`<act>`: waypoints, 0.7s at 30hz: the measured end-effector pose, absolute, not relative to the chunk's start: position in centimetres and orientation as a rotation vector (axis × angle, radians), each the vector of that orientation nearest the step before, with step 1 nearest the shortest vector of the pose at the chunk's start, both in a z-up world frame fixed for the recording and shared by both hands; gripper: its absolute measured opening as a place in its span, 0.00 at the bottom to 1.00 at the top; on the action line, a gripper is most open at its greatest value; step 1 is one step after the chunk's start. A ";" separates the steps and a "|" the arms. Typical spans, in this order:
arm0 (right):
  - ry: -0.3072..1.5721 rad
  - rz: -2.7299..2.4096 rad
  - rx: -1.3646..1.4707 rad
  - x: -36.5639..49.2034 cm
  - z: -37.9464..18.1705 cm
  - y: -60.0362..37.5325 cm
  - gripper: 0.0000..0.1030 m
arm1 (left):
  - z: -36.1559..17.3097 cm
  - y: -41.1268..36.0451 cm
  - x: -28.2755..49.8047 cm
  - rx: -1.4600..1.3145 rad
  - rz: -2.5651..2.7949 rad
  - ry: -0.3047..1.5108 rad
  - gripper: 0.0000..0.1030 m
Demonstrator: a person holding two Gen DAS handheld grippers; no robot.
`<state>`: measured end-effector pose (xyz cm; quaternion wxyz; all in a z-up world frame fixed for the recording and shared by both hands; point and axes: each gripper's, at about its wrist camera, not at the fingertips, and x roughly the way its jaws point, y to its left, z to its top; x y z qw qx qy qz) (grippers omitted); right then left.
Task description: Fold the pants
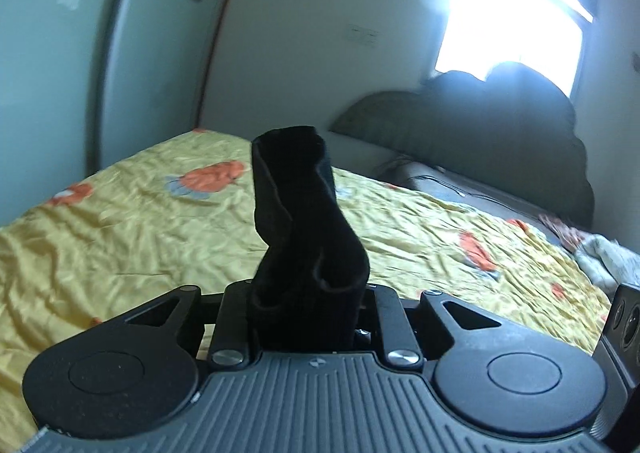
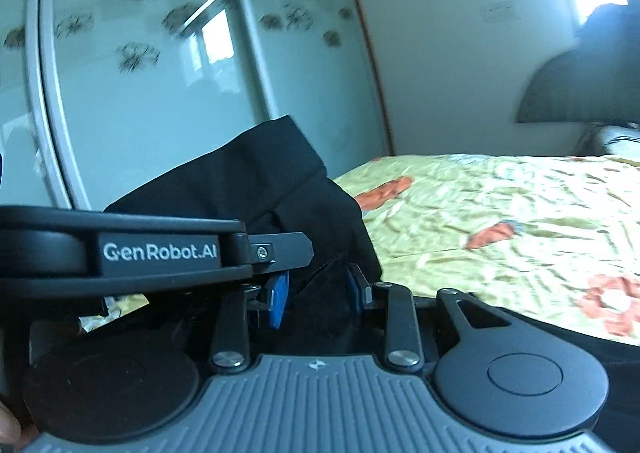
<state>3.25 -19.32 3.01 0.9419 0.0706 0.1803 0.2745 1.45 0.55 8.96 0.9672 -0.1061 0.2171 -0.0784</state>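
Black pants (image 1: pixel 296 205) stand up in a twisted bunch out of my left gripper (image 1: pixel 308 293), which is shut on them; the cloth hides its fingertips. In the right wrist view the same pants (image 2: pixel 260 173) pass between the blue pads (image 2: pixel 280 293) of my right gripper (image 2: pixel 318 289), which is shut on the fabric. The housing of the left gripper (image 2: pixel 160 251) lies across the left of that view, close beside the right one. Both grippers hold the pants above a bed with a yellow sheet (image 1: pixel 140 237) printed with orange fish.
Glossy pale-green wardrobe doors (image 2: pixel 160 93) stand just beyond the bed. A dark padded headboard (image 1: pixel 500 141) sits under a bright window (image 1: pixel 508 21). Crumpled light cloth (image 1: pixel 608 253) lies at the bed's right edge. A fingertip (image 2: pixel 8 429) shows at the lower left.
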 end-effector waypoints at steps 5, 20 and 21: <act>0.331 0.489 0.190 2.1 3.1 -22.8 0.30 | 9.3 -4.0 0.9 -0.135 -0.238 0.427 0.28; 0.311 0.297 0.364 -0.8 0.8 -33.3 0.30 | 7.4 -15.7 0.1 0.026 -0.447 0.457 0.32; 0.314 0.287 0.369 -0.9 0.5 -33.8 0.30 | 7.1 -16.2 0.1 0.033 -0.453 0.462 0.32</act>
